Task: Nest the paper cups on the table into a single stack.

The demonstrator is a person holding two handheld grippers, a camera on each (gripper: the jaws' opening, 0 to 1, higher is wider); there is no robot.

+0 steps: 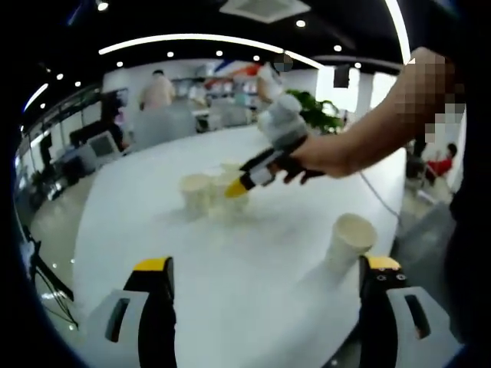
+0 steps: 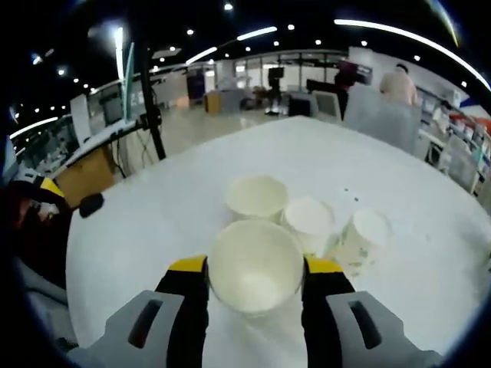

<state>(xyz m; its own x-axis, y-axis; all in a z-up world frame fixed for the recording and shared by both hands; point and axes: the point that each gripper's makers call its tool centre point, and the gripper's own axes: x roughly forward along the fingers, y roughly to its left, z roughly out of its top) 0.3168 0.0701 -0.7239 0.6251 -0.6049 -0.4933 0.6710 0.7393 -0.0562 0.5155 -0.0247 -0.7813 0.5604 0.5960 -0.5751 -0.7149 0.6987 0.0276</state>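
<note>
Cream paper cup (image 2: 255, 265), mouth toward the camera, is sitting between the right gripper (image 2: 255, 277) jaws, which are pressing its sides. Just beyond, three more cream paper cups (image 2: 307, 215) are clustering on the white round table (image 2: 153, 222). Left gripper (image 1: 268, 272) is hanging spread wide; another lone paper cup (image 1: 351, 239) is standing beside its right jaw.
</note>
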